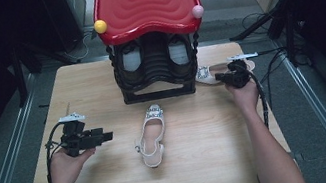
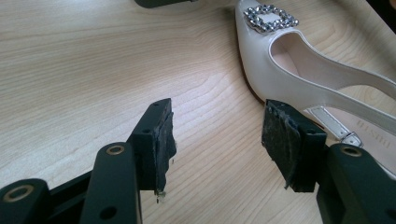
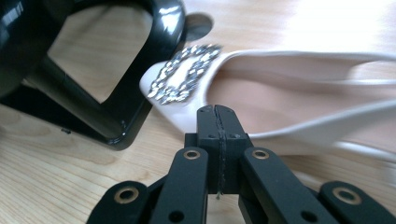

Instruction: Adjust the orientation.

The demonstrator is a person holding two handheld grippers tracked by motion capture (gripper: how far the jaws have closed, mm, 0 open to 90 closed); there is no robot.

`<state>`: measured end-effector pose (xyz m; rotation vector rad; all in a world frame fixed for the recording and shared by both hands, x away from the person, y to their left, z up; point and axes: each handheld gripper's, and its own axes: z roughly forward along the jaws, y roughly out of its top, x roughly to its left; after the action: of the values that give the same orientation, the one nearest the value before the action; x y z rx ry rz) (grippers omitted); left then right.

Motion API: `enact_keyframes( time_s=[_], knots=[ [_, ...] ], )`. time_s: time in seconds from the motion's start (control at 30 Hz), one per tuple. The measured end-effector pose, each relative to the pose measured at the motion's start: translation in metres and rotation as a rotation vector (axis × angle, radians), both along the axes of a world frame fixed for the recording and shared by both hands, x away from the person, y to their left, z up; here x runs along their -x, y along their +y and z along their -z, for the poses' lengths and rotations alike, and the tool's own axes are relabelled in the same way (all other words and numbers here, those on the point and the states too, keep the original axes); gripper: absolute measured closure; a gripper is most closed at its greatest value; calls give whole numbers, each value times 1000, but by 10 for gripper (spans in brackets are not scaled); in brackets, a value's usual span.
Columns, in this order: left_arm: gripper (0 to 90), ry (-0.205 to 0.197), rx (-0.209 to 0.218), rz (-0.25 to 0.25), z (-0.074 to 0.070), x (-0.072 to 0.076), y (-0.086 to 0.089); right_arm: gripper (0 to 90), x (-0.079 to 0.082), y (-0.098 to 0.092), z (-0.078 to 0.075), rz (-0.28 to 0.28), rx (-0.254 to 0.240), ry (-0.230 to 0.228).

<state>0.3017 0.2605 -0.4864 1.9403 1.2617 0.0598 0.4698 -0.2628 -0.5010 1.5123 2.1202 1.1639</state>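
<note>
Both forearms are bare, no sleeves or gloves. The left gripper (image 1: 108,137) and right gripper (image 1: 218,77) are chunky black plastic, each with a grey three-cornered plate on top and a black cable looping off the back. Up close, the jaw links have brass-ringed holes, and the black pads (image 2: 164,142) look frayed at the edges.

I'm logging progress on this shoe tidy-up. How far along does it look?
Early on. Done: a dark pair already sits inside the black rack. In hand: the right gripper, jaws shut, is at the pale shoe beside the rack; whether it grips the edge is unclear. Left: the other pale shoe lies mid-table, the left gripper open just beside it, not touching.
</note>
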Motion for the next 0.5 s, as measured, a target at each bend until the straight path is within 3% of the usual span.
enact_keyframes(
  time_s=[0.4,0.5],
  knots=[
    [436,8,-22,25,3,-5,-8,900,5,-37,-35,106,1,-64],
    [437,7,-27,27,4,-4,-9,900,0,-42,-42,109,-9,-51]
  ],
)
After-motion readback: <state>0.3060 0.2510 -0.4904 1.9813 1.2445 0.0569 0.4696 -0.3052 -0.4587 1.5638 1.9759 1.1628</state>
